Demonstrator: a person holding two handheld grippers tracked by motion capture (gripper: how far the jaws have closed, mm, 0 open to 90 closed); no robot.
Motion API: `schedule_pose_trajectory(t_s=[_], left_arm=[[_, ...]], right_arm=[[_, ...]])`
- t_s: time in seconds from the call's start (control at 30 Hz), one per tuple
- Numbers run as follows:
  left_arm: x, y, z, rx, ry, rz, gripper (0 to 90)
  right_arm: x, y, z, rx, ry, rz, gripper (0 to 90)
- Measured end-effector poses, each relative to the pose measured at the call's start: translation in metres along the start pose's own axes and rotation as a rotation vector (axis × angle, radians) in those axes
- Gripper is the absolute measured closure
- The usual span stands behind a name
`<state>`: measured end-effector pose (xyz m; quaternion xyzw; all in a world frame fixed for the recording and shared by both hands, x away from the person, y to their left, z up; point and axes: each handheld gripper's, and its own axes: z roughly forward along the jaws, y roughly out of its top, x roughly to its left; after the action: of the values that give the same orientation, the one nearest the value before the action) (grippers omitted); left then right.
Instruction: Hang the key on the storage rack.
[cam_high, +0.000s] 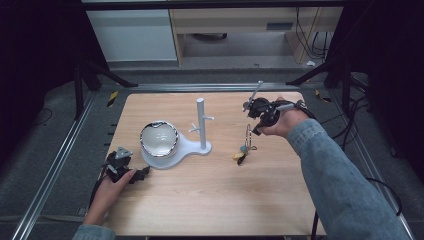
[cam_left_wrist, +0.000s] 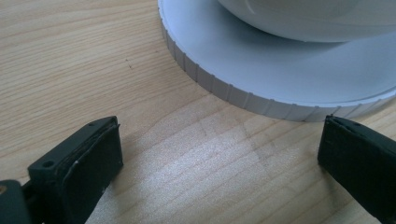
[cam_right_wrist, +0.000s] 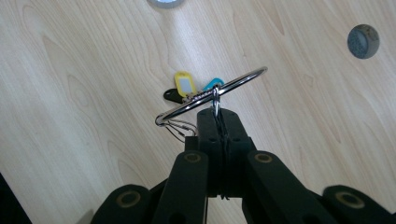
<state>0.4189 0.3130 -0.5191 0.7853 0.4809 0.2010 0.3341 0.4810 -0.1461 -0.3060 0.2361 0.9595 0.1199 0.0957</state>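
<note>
Left: the left tool rests low on the wooden surface, released, its padded black jaws spread wide just short of the stand's base. That base is a white, matte disc with a finely ribbed edge, evidently rigid plastic. A shallow, glossy bowl with a dark rim sits on it.

Centre: a smooth white post rises from the base, with short pegs branching off.

Right: the right tool, clenched, pinches a polished metal key ring at its hoop and holds it just above the surface, right of the post. Small tags, yellow, blue and black, dangle from it on thin wire loops. The ring is probably light, stiff and slippery; the tags swing freely, so a firm grip on the hoop itself suits best.
</note>
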Motion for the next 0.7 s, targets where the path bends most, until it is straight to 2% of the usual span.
schedule_pose_trajectory(t_s=[0.13, 0.4, 0.7], left_arm=[[0.000, 0.000, 0.000, 0.000, 0.000, 0.000, 0.0], [0.000, 0.000, 0.000, 0.000, -0.001, 0.001, 0.0], [0.000, 0.000, 0.000, 0.001, 0.000, 0.002, 0.0]], right_arm=[[-0.003, 0.005, -0.013, 0.007, -0.018, -0.007, 89.3], [-0.005, 0.018, -0.034, -0.018, -0.039, -0.019, 89.2], [-0.004, 0.032, -0.049, -0.034, -0.055, -0.032, 89.2]])
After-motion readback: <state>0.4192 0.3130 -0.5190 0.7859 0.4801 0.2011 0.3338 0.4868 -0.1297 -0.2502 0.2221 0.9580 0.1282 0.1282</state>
